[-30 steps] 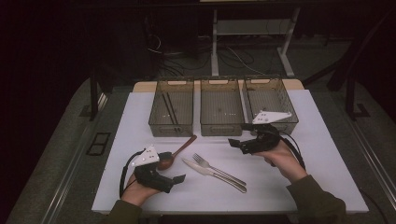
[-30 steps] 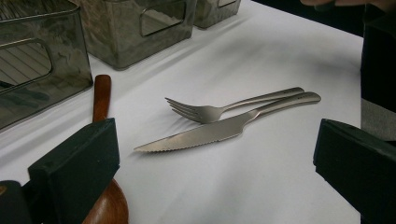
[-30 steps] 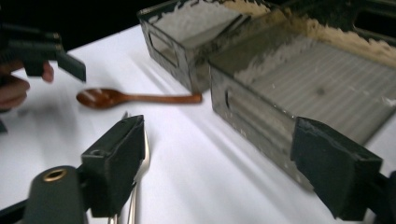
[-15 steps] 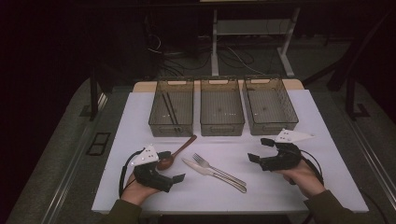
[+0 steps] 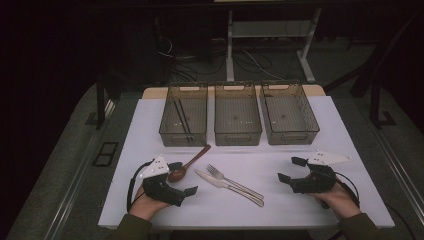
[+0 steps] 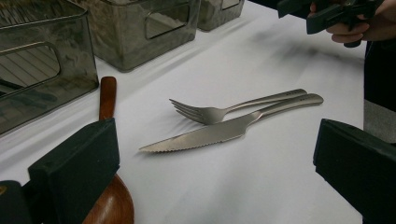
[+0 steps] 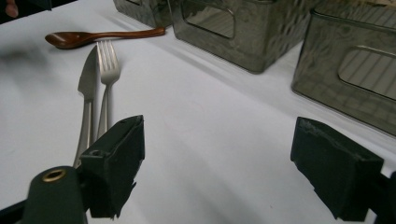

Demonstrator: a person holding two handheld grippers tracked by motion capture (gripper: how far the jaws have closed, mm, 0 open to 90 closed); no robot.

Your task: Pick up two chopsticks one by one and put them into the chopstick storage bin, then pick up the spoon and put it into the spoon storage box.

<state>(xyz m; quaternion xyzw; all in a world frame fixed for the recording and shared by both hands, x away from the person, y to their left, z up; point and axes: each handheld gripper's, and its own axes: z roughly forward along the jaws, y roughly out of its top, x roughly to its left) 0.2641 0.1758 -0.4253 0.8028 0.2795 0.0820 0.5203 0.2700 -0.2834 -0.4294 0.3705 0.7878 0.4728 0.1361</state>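
The right gripper is coming back from the clear plastic bins to the table's near edge, open and empty like the left gripper, likely going for the shiny metal fork next

Three clear plastic bins stand side by side along the far part of the white worktop: the left bin, the middle bin and the right bin. Nearer the person, a brown wooden spoon lies before the left bin. Right of it, a steel fork and a steel knife lie touching side by side. The left tool sits just beside the spoon's bowl; the right tool is well apart, right of the cutlery.
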